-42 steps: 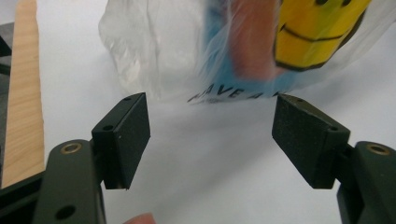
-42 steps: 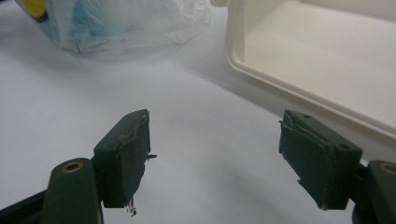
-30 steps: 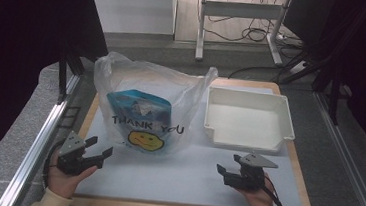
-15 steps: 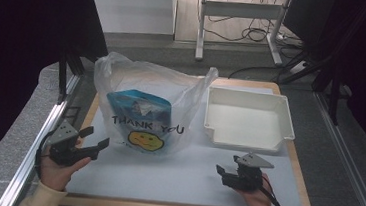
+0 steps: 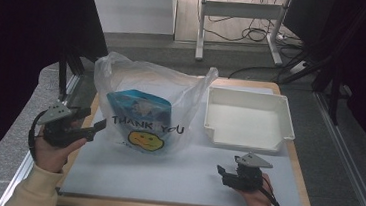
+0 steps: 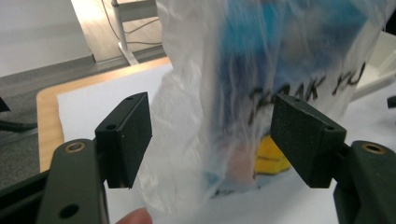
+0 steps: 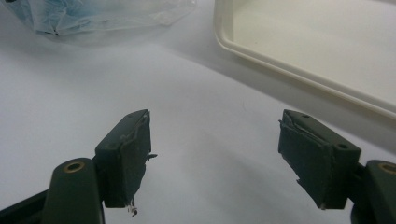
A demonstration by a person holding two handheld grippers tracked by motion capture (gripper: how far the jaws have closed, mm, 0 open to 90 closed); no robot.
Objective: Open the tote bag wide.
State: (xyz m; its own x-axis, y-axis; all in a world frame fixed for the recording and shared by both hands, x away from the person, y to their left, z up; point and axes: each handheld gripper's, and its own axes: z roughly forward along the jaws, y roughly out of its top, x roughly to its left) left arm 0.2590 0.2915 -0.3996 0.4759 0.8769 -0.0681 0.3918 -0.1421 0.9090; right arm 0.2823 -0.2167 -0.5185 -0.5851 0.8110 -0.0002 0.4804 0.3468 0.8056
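plastic bag (image 6: 261, 70): top cut off, print blurred | blue packet (image 5: 138, 109): veiled, label unreadable

You've got one plastic bag (image 5: 148, 107) with one blue packet (image 5: 138, 106) inside; one white tray (image 5: 248, 119); one table (image 5: 184, 176); two grippers, left gripper (image 5: 88, 125) and right gripper (image 5: 222, 175), one in each of your hands.

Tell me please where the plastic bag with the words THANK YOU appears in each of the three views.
High view: the plastic bag stands at centre left, between the left gripper and the white tray.
Left gripper view: the bag fills the upper centre and right, just beyond the open jaws.
Right gripper view: a part of it lies in the top left corner.
Shared landmark: the white tray.
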